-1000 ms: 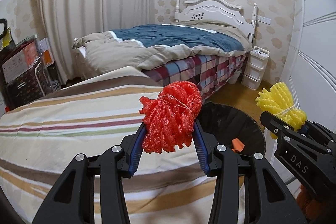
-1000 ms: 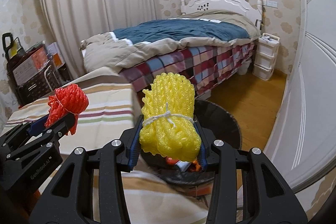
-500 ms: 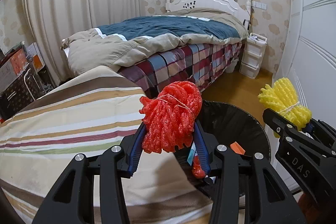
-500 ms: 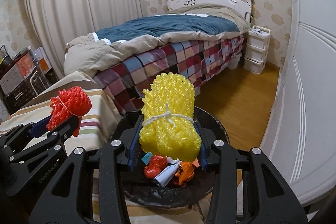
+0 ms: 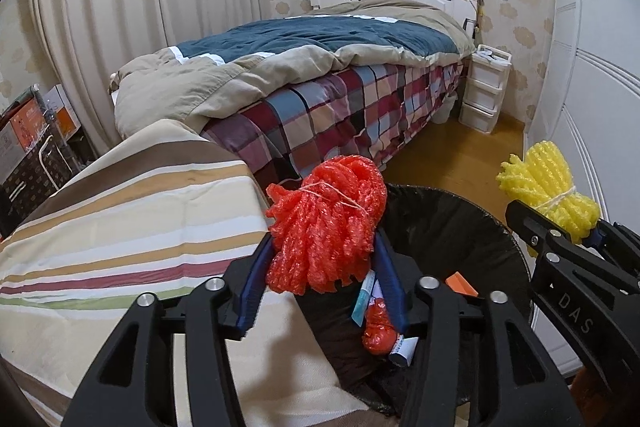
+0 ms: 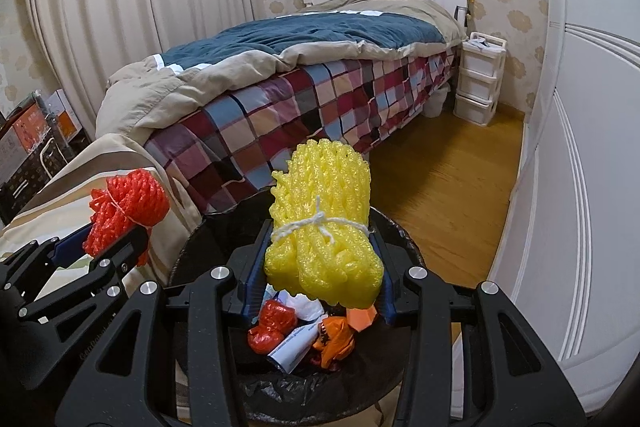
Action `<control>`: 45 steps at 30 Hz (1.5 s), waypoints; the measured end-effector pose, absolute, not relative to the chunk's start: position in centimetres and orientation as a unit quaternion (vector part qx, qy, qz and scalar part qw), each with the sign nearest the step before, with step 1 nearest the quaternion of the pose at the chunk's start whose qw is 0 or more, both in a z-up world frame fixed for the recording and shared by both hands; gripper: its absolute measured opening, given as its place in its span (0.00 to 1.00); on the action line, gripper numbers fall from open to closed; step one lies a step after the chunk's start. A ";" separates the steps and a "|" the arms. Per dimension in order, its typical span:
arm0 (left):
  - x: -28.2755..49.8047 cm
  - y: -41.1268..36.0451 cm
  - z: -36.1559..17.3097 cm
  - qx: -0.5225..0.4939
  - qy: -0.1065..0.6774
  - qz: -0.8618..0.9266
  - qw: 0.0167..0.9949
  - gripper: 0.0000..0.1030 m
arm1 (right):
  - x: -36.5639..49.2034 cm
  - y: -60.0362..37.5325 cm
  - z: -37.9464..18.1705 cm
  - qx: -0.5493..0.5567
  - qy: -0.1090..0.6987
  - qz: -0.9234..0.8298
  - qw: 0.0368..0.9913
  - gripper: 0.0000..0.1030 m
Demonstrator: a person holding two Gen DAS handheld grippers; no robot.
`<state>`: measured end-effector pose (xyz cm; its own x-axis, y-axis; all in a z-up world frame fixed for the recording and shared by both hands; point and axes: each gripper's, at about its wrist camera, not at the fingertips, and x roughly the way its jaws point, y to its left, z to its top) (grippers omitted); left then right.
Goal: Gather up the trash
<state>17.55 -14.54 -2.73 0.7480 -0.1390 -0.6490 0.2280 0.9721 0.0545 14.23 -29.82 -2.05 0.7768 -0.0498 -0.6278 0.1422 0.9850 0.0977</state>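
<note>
Left gripper (image 5: 324, 291) is clamped on a red foam net bundle (image 5: 326, 223), its blue pads pressed into the bundle's lower half, right at the near-left rim of the black-lined trash bin (image 5: 472, 227). Right gripper (image 6: 318, 291) is likewise closed around a yellow foam net bundle (image 6: 322, 223), held directly above the bin's opening; in the right wrist view the bin (image 6: 208, 243) sits just below the jaws.

Both bundles look light, soft and springy, each tied round the middle with white string. The foam dents under the pads, so a grip across the waist near the string seems the surest hold; nothing here looks fragile or slippery.

Inside the bin lie crumpled red wrappers (image 6: 270, 323), an orange scrap (image 6: 334, 337) and a white-and-blue paper packet (image 6: 292, 343) whose print is too small to read.

"DAS" is legible on the side of the right gripper in the left wrist view. Faint lettering on the left gripper's body in the right wrist view cannot be made out.

Beside the bin, a striped cloth (image 5: 120, 227) covers a surface to the left. Further back stands a bed (image 6: 320, 67) with a plaid sheet, then a white drawer unit (image 6: 478, 83) by the wall.
</note>
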 end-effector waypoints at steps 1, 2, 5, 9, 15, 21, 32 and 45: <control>17.6 -14.5 -2.8 0.063 0.343 -0.097 0.932 0.57 | 14.3 -29.8 -2.1 0.069 0.330 -0.052 0.940 0.42; 17.8 -14.4 -2.7 0.062 0.343 -0.094 0.933 0.66 | 14.4 -29.9 -2.1 0.068 0.330 -0.053 0.940 0.43; 17.6 -14.3 -2.6 0.063 0.336 -0.088 0.936 0.74 | 14.4 -30.0 -2.2 0.070 0.330 -0.056 0.940 0.55; 17.7 -13.9 -2.4 0.062 0.336 -0.080 0.937 0.79 | 14.3 -30.0 -2.0 0.068 0.326 -0.062 0.941 0.61; 17.2 -13.0 -1.8 0.051 0.330 -0.075 0.940 0.82 | 13.6 -30.2 -1.4 0.074 0.323 -0.074 0.941 0.70; 16.2 -12.5 -0.8 0.059 0.314 -0.066 0.945 0.84 | 12.5 -29.8 -0.2 0.067 0.313 -0.080 0.944 0.77; 12.8 -9.8 1.3 0.042 0.309 -0.055 0.948 0.85 | 8.5 -28.5 2.3 0.061 0.294 -0.081 0.950 0.85; 6.9 -5.5 2.7 0.022 0.310 -0.038 0.950 0.85 | 1.9 -25.2 5.0 0.056 0.273 -0.052 0.959 0.86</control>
<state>6.92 -5.54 2.70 0.8053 -0.0582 -0.5900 0.0855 0.9962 0.0185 1.91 -25.17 5.02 0.8459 -0.0692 -0.5288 0.1299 0.9884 0.0784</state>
